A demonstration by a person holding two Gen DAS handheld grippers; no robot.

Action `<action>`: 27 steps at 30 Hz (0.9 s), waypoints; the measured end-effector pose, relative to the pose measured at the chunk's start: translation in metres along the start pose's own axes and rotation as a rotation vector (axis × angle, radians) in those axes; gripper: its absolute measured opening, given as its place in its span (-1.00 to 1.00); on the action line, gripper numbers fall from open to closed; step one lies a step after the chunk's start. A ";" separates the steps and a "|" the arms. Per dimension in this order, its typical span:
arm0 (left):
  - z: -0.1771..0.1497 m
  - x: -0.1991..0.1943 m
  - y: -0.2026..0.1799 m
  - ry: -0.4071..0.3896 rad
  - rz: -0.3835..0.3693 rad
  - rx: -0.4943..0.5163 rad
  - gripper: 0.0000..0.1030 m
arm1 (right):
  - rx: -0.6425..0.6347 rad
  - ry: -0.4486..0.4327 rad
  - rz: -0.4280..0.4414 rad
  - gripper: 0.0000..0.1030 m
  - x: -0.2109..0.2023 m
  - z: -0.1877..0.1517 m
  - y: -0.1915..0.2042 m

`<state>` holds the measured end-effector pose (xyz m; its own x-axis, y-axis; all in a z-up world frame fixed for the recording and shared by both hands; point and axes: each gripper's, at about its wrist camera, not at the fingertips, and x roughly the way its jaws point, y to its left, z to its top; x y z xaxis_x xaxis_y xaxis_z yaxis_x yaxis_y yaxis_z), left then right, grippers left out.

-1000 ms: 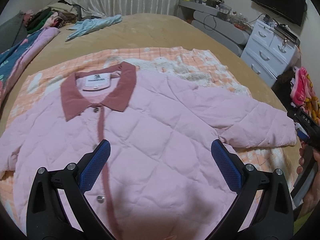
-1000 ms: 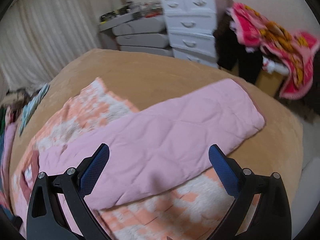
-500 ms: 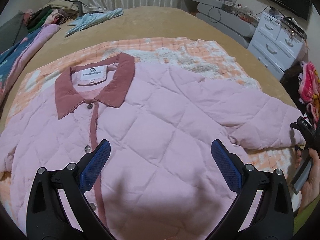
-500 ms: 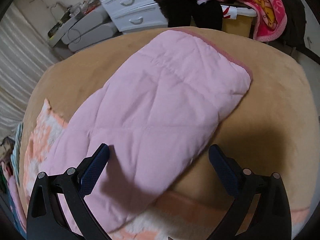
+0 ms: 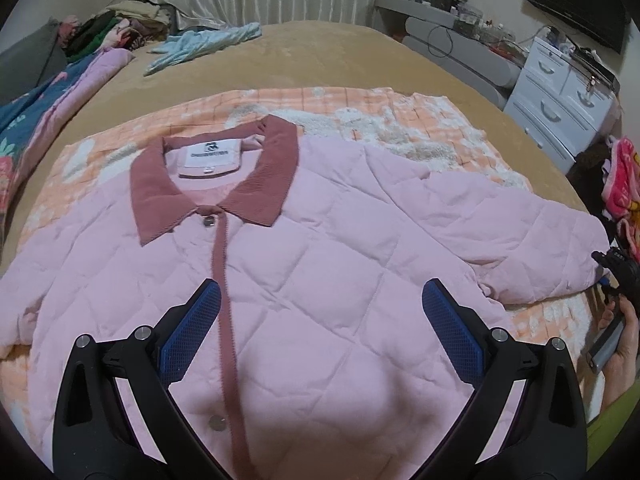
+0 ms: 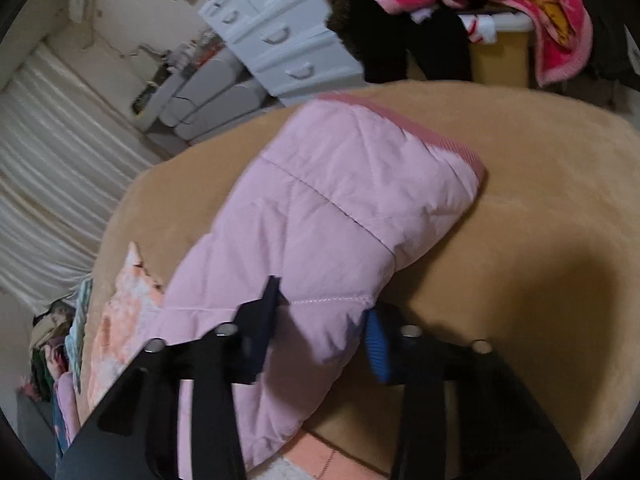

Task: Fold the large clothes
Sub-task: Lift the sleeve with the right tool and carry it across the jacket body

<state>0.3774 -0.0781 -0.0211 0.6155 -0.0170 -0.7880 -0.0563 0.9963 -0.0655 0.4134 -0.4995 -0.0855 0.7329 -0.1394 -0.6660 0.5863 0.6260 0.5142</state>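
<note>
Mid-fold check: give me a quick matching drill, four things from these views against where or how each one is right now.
Things:
1. left gripper
2. right gripper
3. jacket collar
4. light blue garment

States:
A. lies at the far end of the bed
B. closing on the jacket sleeve
C. open above the jacket front
D. dusty rose, spread flat around a white label

Pairs: 1-C, 2-B, 3-D, 4-A

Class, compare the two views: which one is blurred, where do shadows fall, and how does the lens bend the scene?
Left wrist view: sharp; the left gripper casts a soft shadow on the jacket; the fisheye curves the bed edges. Right wrist view: motion-blurred, most at the right gripper around the sleeve; dark shadow on the bed at right.
</note>
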 end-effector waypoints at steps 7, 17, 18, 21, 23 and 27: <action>0.007 -0.030 0.011 -0.044 -0.007 -0.014 0.84 | -0.162 -0.140 0.206 -0.70 -0.065 0.006 0.063; 0.020 -0.082 0.041 -0.114 -0.015 -0.051 0.84 | -0.452 -0.268 0.476 -0.73 -0.165 -0.031 0.163; 0.020 -0.085 0.045 -0.115 -0.014 -0.056 0.84 | -0.483 -0.272 0.502 -0.73 -0.175 -0.039 0.174; 0.022 -0.096 0.058 -0.127 -0.003 -0.058 0.84 | -0.568 -0.282 0.546 -0.74 -0.195 -0.062 0.200; 0.023 -0.102 0.067 -0.129 -0.007 -0.070 0.84 | -0.603 -0.285 0.573 -0.74 -0.208 -0.076 0.214; 0.026 -0.117 0.084 -0.147 -0.004 -0.087 0.84 | -0.677 -0.295 0.610 -0.74 -0.233 -0.101 0.240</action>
<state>0.3209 0.0100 0.0812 0.7239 -0.0022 -0.6899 -0.1176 0.9850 -0.1265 0.3484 -0.2398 0.1387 0.9575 0.2282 -0.1763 -0.1819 0.9524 0.2447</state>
